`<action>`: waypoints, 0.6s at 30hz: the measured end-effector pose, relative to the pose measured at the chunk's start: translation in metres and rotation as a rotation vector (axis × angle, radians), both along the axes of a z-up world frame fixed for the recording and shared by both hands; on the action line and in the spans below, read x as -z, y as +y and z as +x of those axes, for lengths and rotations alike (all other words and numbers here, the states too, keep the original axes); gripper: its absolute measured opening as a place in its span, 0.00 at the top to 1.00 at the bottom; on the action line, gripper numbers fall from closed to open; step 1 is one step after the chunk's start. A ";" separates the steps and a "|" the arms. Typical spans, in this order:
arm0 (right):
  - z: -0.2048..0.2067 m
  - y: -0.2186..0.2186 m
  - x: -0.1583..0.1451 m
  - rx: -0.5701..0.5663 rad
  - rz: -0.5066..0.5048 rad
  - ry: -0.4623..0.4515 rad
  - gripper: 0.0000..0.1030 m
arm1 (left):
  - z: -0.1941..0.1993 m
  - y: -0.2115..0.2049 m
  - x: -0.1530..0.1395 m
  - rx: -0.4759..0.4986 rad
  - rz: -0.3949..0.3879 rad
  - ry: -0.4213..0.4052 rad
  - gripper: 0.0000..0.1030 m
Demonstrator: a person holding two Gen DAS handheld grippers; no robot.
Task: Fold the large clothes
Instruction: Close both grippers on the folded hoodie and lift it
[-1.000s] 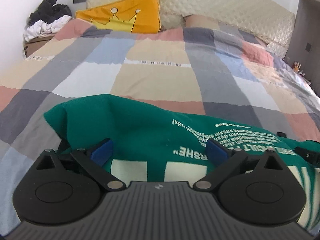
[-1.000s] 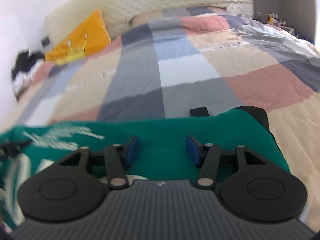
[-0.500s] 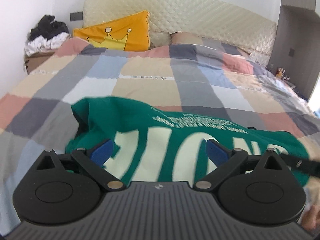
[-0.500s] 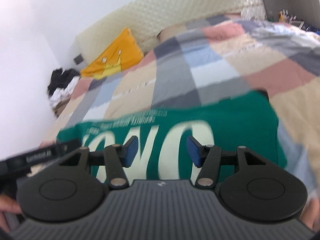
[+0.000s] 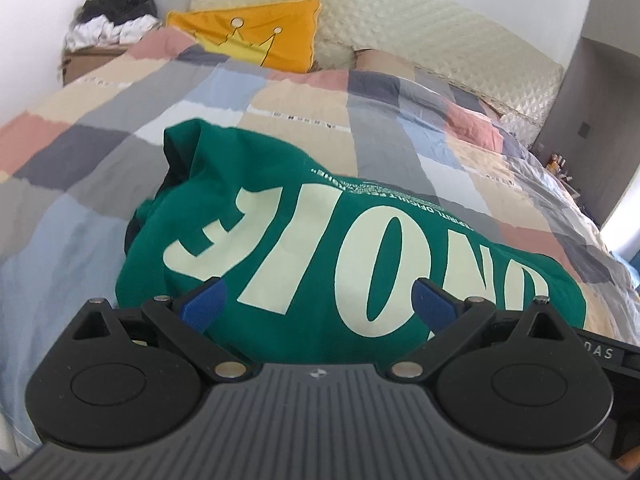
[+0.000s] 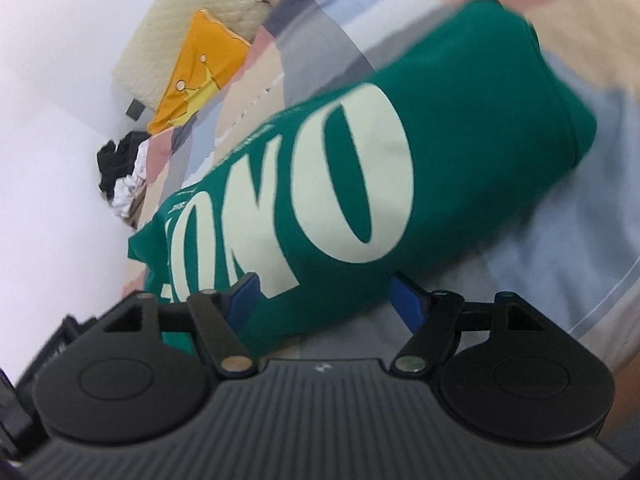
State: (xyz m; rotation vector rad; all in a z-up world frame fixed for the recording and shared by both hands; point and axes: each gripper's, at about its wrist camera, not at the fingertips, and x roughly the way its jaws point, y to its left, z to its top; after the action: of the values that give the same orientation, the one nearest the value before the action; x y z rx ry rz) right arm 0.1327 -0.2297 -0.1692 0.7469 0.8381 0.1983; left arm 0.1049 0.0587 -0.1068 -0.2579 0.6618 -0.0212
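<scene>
A folded green shirt [image 5: 320, 236] with large cream letters lies on the checked bedspread [image 5: 280, 112]. It also shows in the right wrist view [image 6: 360, 184], tilted and blurred. My left gripper [image 5: 320, 308] is open and empty, its blue pads spread wide just above the shirt's near edge. My right gripper [image 6: 326, 298] is open and empty too, with its jaws apart over the shirt's near edge. Part of the other gripper shows at the right edge of the left wrist view [image 5: 600, 354].
A yellow crown pillow [image 5: 256, 40] leans on the quilted headboard [image 5: 400, 24]. A pile of black and white clothes [image 5: 112, 20] sits on a box at the far left. A grey wall panel [image 5: 592, 136] stands to the right of the bed.
Both grippers pulled back and up from the shirt; more of it and its big letters now show. The right wrist view has rolled sideways. Both grippers stayed open.
</scene>
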 end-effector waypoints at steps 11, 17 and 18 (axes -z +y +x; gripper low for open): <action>0.016 -0.019 0.035 0.131 0.308 0.086 0.00 | 0.016 0.015 0.024 0.022 -0.252 0.095 0.01; 0.031 -0.018 0.059 0.214 0.449 0.147 0.00 | 0.028 0.024 0.045 0.055 -0.507 0.133 0.00; 0.033 -0.015 0.063 0.211 0.475 0.157 0.00 | 0.030 0.026 0.050 0.064 -0.566 0.147 0.00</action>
State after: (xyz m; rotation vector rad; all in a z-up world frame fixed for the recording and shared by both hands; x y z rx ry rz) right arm 0.1660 -0.2448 -0.2323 1.3035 0.8636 0.1523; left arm 0.1352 0.0848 -0.1567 -0.7887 0.8020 -0.2552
